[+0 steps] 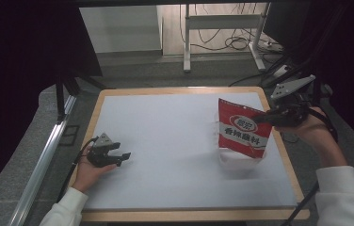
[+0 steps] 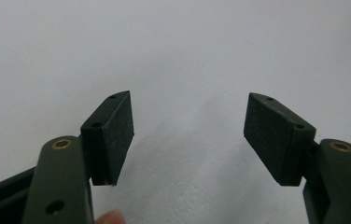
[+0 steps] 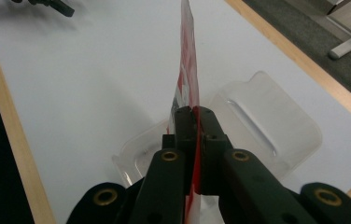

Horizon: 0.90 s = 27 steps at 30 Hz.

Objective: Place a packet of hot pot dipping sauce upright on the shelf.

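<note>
Right hand-held gripper (image 3: 193,112) clamped tight on the right edge of a red and white snack pouch (image 1: 242,128), jaws pressed together with the thin packet pinched between the pads. Pouch held upright over the right part of the white surface (image 1: 165,141), lower end dipping into a clear plastic tray (image 3: 262,116) lying flat there; seen edge-on in the right gripper view, rising straight up from the jaws. Left hand-held gripper (image 1: 123,157) resting low near the left edge of the surface, well apart from pouch and tray, jaws spread wide with nothing between the pads (image 2: 113,135), bare white surface beyond them. White sleeves (image 1: 344,197) at the bottom of the high view.
</note>
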Motion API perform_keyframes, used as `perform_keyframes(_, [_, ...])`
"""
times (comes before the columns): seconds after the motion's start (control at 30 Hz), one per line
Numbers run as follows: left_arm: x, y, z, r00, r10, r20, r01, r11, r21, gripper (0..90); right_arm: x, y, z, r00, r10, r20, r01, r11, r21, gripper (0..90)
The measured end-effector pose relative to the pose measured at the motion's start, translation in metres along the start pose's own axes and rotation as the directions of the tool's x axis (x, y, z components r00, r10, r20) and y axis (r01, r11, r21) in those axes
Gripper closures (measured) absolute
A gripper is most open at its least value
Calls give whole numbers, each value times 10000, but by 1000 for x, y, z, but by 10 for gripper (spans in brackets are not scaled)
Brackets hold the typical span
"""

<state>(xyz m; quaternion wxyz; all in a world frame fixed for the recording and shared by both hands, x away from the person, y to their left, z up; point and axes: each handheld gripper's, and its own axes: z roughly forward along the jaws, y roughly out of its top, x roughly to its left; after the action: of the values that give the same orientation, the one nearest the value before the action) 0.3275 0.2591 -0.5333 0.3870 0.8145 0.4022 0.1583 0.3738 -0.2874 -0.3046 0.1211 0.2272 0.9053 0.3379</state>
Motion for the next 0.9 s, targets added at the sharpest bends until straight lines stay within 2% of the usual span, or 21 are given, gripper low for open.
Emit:
perform_keyframes(0.2, [-1,0,0,10000,73,-9,-73,10000,18,327,-4,-15,14,9995,303,96,-305,9993,210,876])
perform_keyframes(0.27, [-2,1,0,9999,116,-20,-116,9999,46,327,-5,-20,14,9986,520,110,-520,9986,13,875])
perform_keyframes(0.37, [-3,1,1,9999,130,10,-130,9999,19,327,-5,-25,12,9981,587,197,-586,9983,-21,860])
perform_keyframes(0.43, [-3,1,1,9999,136,-13,-136,9999,40,327,-4,-27,11,9968,636,481,-635,9980,-37,775])
perform_keyframes(0.47, [-3,2,1,9999,120,-8,-120,9999,30,327,-2,-26,11,9961,581,668,-571,9982,-166,706])
perform_keyframes(0.53, [-4,2,1,10000,86,1,-86,10000,20,327,3,-21,8,9915,650,1129,-596,9969,-504,575])
perform_keyframes(0.6, [-4,2,0,9999,121,6,-121,9999,22,327,9,-13,6,9848,733,1573,-595,9941,-905,502])
perform_keyframes(0.77, [-5,4,-1,9999,116,44,-115,9999,-72,326,28,11,7,9780,845,1906,-575,9880,-1434,408])
perform_keyframes(0.9, [-5,4,-1,9999,84,110,-83,9999,-89,325,41,25,11,9795,1088,1694,-742,9772,-1988,376])
